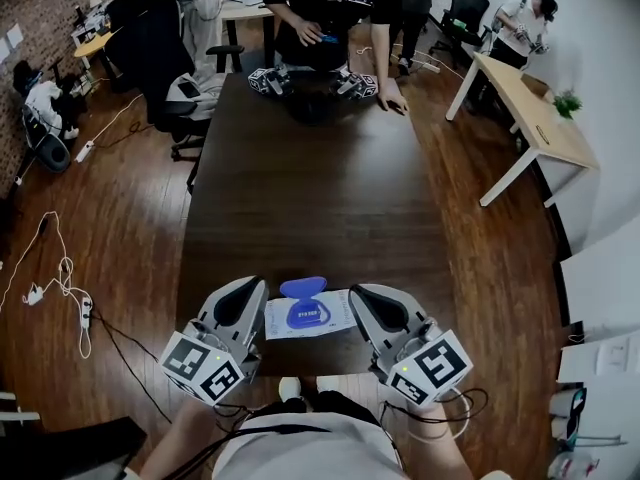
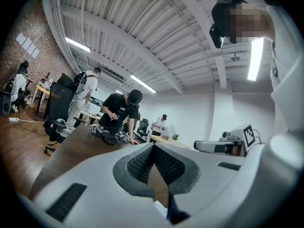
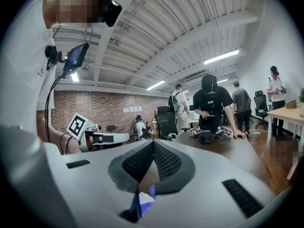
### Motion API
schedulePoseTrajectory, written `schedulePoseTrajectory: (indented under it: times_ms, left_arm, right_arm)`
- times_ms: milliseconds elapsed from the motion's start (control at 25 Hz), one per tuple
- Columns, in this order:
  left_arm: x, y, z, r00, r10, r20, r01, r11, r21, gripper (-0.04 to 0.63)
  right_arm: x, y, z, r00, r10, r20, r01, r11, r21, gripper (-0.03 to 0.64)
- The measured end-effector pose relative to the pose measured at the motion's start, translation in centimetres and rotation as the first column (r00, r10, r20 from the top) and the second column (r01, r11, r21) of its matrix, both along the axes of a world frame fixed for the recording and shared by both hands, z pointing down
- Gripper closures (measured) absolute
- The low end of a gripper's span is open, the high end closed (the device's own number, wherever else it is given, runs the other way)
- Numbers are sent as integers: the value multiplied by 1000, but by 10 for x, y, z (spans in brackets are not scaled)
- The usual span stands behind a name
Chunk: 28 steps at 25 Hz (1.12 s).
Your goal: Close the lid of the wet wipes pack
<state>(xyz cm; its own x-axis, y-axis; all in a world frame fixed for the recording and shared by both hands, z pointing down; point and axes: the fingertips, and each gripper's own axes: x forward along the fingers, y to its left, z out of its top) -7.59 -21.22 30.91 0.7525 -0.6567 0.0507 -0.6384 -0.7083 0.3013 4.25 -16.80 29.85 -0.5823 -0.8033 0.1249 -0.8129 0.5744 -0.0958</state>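
Right gripper [image 3: 153, 142] view: pack [image 3: 145, 201] sliver only

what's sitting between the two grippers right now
The wet wipes pack, its blue lid flipped open, lies on the table between the left gripper and the right gripper; the head view shows it.

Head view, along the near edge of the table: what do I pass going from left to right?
left gripper → wet wipes pack → right gripper
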Motion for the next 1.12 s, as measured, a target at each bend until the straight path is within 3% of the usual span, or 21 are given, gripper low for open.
schedulePoseTrajectory:
  times_ms: [920, 1120]
  left_arm:
    - [16, -6, 117, 988, -107, 113, 120, 985, -122, 592]
    - [10, -11, 144, 986, -120, 118, 138, 979, -152, 592]
  right_arm:
    - [15, -49, 120, 979, -194, -56, 186, 975, -123, 611]
    - [3, -60, 152, 964, -254, -84, 240, 959, -150, 543]
